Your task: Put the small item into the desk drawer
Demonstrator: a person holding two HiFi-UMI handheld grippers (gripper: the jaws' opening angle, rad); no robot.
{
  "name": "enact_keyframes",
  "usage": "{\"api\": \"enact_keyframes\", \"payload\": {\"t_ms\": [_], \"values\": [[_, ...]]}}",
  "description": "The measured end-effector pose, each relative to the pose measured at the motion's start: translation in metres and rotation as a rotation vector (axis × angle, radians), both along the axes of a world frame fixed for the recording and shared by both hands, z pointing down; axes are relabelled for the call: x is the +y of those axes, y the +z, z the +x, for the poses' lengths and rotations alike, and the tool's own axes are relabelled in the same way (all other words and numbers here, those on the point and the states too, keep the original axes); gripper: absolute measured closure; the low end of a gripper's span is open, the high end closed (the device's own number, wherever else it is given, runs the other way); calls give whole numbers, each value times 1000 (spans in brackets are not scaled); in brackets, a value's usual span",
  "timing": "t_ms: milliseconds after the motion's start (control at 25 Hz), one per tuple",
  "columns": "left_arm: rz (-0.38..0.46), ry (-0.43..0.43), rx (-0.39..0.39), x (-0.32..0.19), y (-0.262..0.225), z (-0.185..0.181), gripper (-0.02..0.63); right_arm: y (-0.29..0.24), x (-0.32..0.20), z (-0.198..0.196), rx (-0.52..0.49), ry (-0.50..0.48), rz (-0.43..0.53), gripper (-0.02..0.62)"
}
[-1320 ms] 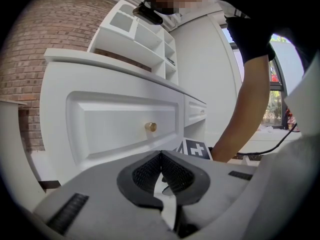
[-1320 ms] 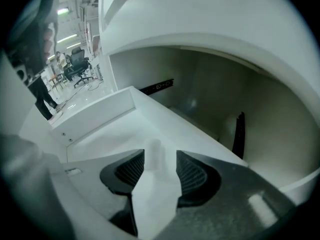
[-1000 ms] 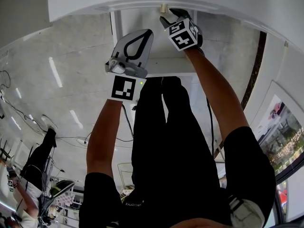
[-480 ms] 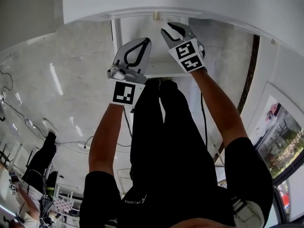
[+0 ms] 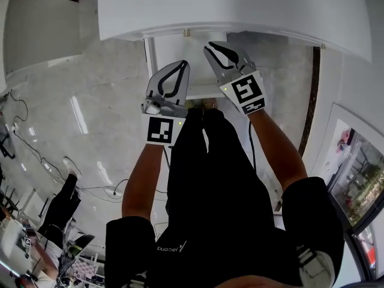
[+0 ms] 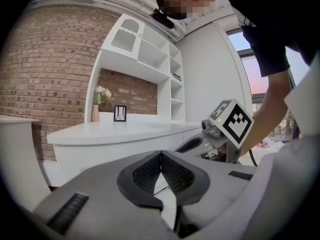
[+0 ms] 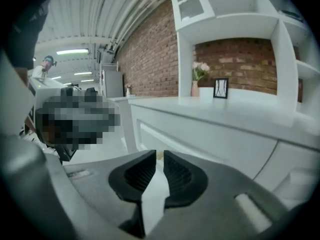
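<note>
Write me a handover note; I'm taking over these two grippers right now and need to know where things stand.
Left gripper: jaws shut, empty.
Right gripper: jaws have just been closing and are now a narrow gap apart, with nothing between them.
Both are in front of the white desk. Its drawer looks closed, and neither gripper touches the knob.
Small item: in no view, so I cannot tell whether it is already inside.
Left to do: probably open the drawer and check.
</note>
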State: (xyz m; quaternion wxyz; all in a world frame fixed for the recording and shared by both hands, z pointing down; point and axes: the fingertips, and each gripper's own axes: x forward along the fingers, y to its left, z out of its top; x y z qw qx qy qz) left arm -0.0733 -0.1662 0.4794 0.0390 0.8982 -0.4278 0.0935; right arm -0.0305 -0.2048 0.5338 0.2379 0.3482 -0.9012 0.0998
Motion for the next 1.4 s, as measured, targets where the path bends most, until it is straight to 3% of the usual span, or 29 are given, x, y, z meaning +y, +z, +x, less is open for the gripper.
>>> {"api": "enact_keyframes", "payload": {"t_ms": [120,280,440,720,960,1400], "values": [[22,1,-10,4,-40,4,607,-55,0,3,-71,16,66,576],[32,-22,36,6,-103,6,607,-129,5,9,-158,18,151,592],[34,-27,75,9,-161,17,607,-211,25,8,-296,-19,223,592],[111,6,97,31,-250,21,607,-323,66,6,-519,-103,303,592],[176,12,130,43,-307,22,607,-375,81,17,-584,-128,367,594],[204,31,178,53,-352,38,607,-413,96,43,-652,-118,383,594]]}}
